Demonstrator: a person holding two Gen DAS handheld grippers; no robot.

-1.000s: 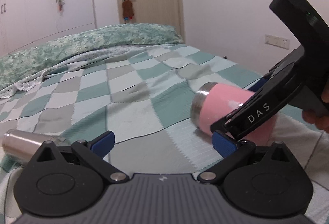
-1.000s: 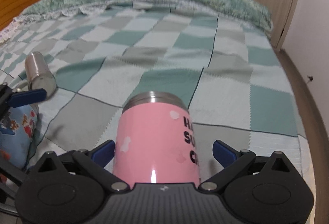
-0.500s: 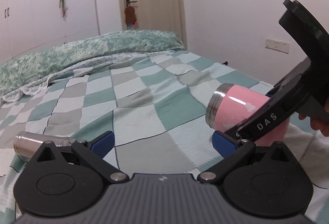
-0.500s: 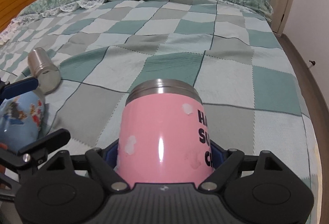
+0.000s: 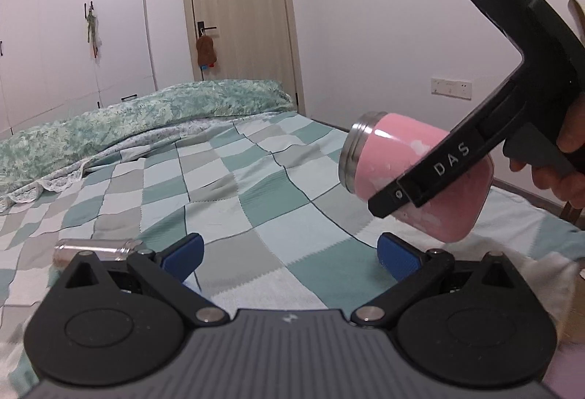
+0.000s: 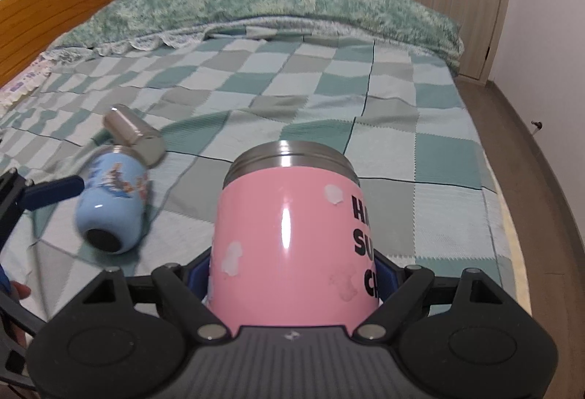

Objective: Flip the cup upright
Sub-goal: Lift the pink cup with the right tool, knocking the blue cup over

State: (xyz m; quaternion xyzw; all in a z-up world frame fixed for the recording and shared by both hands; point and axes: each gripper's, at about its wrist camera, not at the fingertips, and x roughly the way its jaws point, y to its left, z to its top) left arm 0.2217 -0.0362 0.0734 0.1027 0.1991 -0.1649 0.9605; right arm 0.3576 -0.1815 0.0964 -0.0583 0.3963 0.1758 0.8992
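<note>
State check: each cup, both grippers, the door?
pink cup: clamped, off the bed, tilted, steel rim pointing away
blue cup: lying on its side on the bed
steel cup: lying on its side
right gripper: shut on pink cup
left gripper: open, empty
door: closed

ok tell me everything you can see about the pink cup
The pink cup is a glossy, squat cylinder with a bare steel threaded rim and black lettering partly visible on one side; pale patches show where its coating has chipped. The right gripper is clamped on its lower body, holding it off the checked bedspread, tilted with the rim pointing up and away. Nothing else touches it.
</note>
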